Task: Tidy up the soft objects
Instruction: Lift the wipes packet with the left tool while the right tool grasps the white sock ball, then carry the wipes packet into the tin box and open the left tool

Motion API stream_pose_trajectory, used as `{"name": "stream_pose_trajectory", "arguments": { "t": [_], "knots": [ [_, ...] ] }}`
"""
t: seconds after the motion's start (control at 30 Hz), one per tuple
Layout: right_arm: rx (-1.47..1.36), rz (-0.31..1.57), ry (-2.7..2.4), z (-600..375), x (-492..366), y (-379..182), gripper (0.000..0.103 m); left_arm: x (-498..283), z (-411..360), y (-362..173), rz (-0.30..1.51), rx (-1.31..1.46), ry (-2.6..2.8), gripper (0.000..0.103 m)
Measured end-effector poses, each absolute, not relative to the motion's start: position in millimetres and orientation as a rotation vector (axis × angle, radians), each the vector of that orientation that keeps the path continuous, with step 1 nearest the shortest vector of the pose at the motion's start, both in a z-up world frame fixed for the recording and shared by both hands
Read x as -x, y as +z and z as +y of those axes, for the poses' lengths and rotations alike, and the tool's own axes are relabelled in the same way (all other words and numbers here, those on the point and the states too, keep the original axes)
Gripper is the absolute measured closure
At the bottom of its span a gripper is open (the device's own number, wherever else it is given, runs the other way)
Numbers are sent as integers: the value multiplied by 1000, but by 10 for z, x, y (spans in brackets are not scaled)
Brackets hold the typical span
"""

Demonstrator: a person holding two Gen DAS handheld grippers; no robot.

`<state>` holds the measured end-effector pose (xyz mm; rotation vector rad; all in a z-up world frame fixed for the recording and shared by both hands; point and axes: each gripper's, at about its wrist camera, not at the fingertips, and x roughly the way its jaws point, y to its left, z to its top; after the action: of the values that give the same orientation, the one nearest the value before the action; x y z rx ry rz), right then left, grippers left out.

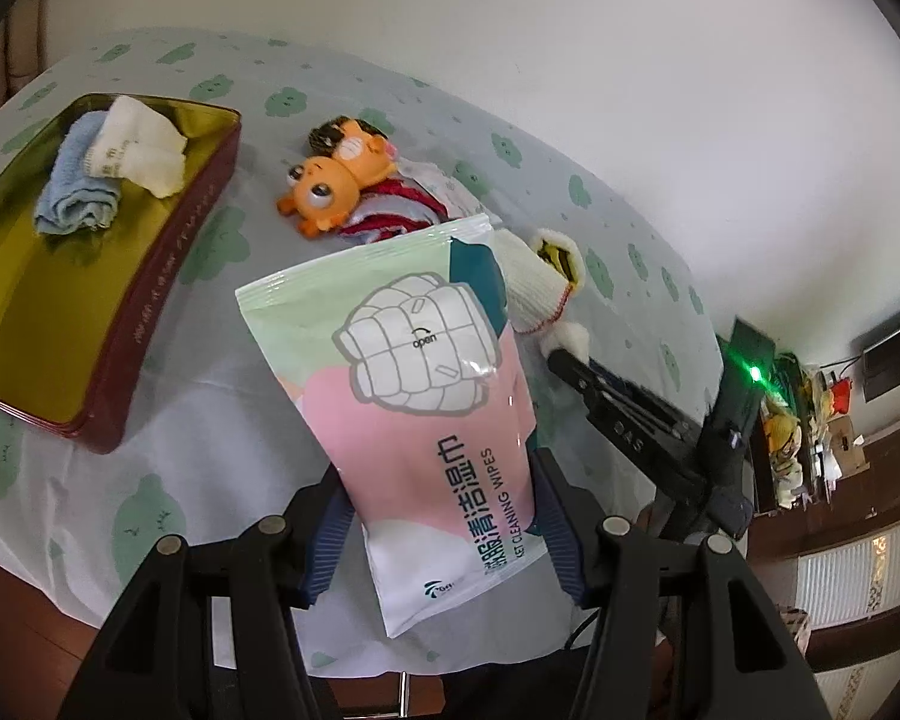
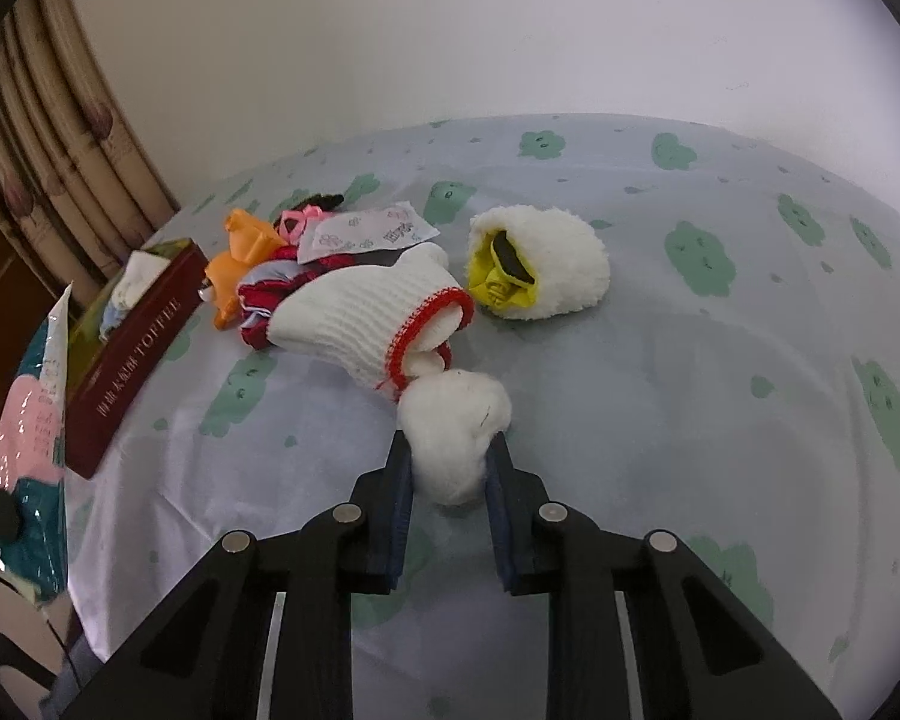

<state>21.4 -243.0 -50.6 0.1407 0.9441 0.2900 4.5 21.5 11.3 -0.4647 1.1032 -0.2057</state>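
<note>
- Two tongs busy: left gripper [image 1: 444, 531] clamps a wet wipes pack [image 1: 432, 396] low, so it flops forward, slick film.
- Right gripper [image 2: 450, 474] pinches a white fluffy ball [image 2: 453, 432], squishy, featherlight, just before the knit glove [image 2: 372, 318].
- Toffee tin [image 1: 150, 300] sits left of the pack.

wipes pack [image 1: 426, 396] reads "open" and "cleaning wipes"; tin [image 2: 132, 354] side reads "toffee".

Plain white wall [image 2: 510, 30] behind the table. Tablecloth [image 2: 720, 390] pale blue-grey with green cloud print. Beige striped curtain [image 2: 42, 138] at left. Far right: dark wood cabinet [image 1: 834, 486] cluttered on top, dark screen [image 1: 894, 354] on the wall, white radiator panel [image 1: 852, 576] low down. Soft daylight.
</note>
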Motion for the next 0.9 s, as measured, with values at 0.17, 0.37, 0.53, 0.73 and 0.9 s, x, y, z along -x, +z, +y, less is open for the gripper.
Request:
{"name": "stream_pose_trajectory", "arguments": {
  "t": [0.17,0.37,0.53,0.73,0.9],
  "knots": [
    [-203,934,292,-2465,-15,-480,82,-12,461,263,1076,481,-183,45],
    [-208,932,296,-2428,126,-482,82,11,937,442,1044,480,-106,45],
    [-204,937,296,-2395,126,-513,82,-63,1482,506,1032,470,4,45],
    [-208,949,286,-2396,101,-546,82,-273,2084,316,1056,488,113,45],
    [-208,958,283,-2383,96,-564,82,-416,2342,41,1104,489,155,45]
  ]
}}
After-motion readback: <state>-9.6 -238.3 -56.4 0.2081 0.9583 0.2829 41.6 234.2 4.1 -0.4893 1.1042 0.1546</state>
